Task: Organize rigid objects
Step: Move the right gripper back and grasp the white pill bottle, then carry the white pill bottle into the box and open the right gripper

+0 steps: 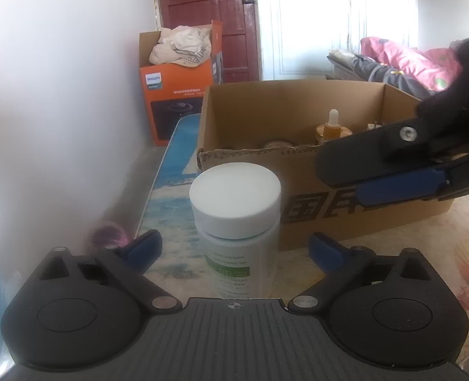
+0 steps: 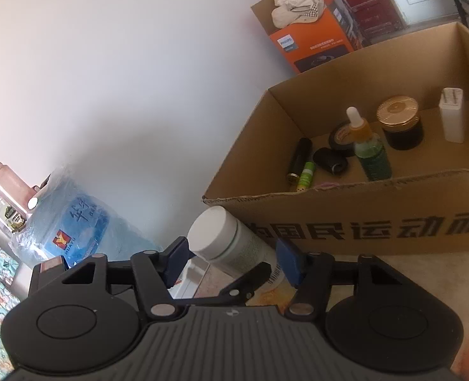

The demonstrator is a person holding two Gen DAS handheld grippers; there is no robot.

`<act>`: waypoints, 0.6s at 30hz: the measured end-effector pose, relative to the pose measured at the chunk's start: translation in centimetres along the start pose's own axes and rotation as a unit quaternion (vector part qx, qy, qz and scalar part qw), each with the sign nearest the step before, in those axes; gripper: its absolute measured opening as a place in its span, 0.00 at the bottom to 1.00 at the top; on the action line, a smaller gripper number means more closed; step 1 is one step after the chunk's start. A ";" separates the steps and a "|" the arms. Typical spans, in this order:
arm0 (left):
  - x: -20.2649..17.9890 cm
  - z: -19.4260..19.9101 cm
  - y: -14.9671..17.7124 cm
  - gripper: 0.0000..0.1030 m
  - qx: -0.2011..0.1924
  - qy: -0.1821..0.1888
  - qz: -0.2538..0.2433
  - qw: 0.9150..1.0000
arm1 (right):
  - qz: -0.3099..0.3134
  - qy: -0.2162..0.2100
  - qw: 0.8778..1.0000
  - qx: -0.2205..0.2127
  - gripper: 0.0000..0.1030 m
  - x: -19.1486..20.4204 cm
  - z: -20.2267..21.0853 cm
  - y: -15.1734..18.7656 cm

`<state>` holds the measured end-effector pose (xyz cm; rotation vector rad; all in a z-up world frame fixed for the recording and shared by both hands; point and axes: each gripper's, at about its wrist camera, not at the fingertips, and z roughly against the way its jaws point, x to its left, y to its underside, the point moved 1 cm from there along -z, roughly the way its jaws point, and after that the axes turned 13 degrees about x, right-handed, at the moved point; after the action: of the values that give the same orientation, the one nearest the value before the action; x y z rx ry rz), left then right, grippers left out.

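A white-capped pill bottle (image 1: 236,222) with a green label stands on the table just in front of an open cardboard box (image 1: 256,111). My left gripper (image 1: 234,250) is open, its blue pads on either side of the bottle and apart from it. My right gripper (image 2: 231,260) is open and empty, above and to the right of the bottle (image 2: 225,238); it shows in the left wrist view (image 1: 384,171) in front of the box. The box (image 2: 361,219) holds a dropper bottle (image 2: 366,146), a gold-lidded jar (image 2: 401,123), a white case (image 2: 452,114), a tape roll, batteries and a black item.
An orange Philips box (image 1: 177,85) stuffed with cloth stands behind by the red door. A blue water jug (image 2: 66,222) and a pink bottle (image 2: 10,187) sit at the left by the white wall. A bed with pink bedding (image 1: 409,60) is at the right.
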<state>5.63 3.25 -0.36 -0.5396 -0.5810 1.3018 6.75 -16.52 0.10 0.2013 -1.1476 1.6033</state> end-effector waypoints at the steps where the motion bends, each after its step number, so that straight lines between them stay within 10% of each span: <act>1: 0.1 -0.2 -0.1 0.91 0.002 0.003 0.003 1.000 | -0.001 -0.005 1.000 0.000 0.58 0.0 -0.6 -0.3; 10: 0.8 -1.1 -0.4 0.55 0.030 0.037 0.037 0.998 | -0.021 -0.022 0.999 0.018 0.35 -0.1 -3.7 -1.1; 18: -0.6 -0.9 -0.5 0.52 0.039 0.048 0.041 0.997 | -0.038 -0.025 0.999 0.018 0.32 -0.8 -2.9 -1.5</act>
<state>6.44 2.50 -0.76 -0.5632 -0.4306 1.3631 9.53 -15.02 -1.05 0.3063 -1.1363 1.5592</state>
